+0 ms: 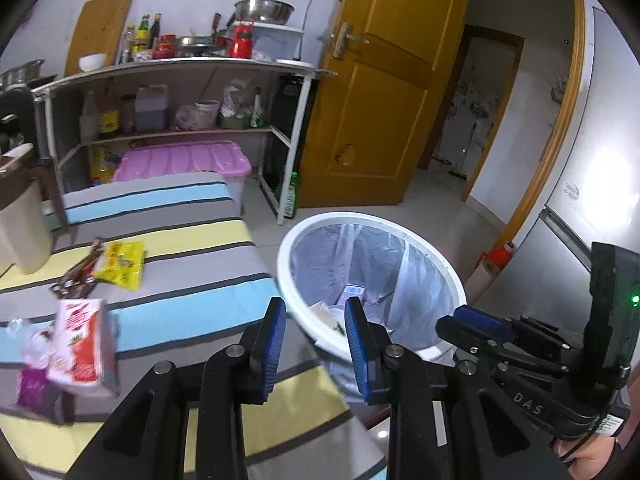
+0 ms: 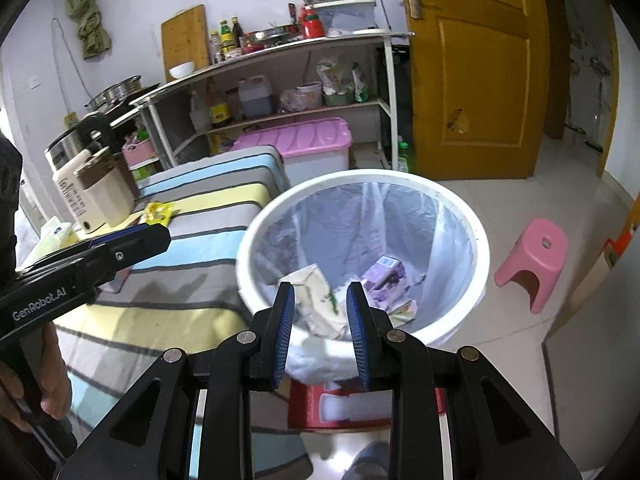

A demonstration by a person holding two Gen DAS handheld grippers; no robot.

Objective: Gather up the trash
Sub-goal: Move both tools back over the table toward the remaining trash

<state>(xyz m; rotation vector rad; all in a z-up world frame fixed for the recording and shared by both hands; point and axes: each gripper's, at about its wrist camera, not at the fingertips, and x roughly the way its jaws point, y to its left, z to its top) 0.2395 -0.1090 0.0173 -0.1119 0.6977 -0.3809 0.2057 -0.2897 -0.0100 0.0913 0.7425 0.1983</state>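
**Both grippers empty; remaining trash lies to your left**

Your left hand-held gripper (image 1: 316,344) is released and holds nothing; so is your right hand-held gripper (image 2: 320,328), poised over the bin (image 2: 256,216) where cartons already lie. The red-and-white carton (image 1: 82,348) sits on the striped surface (image 1: 180,280), left of your left gripper, which is the nearer. Yellow wrapper (image 1: 122,262) lies farther off.

Bin mouth (image 2: 482,240) open above; kettle (image 2: 96,188) crowds table's (image 2: 208,276) far end.
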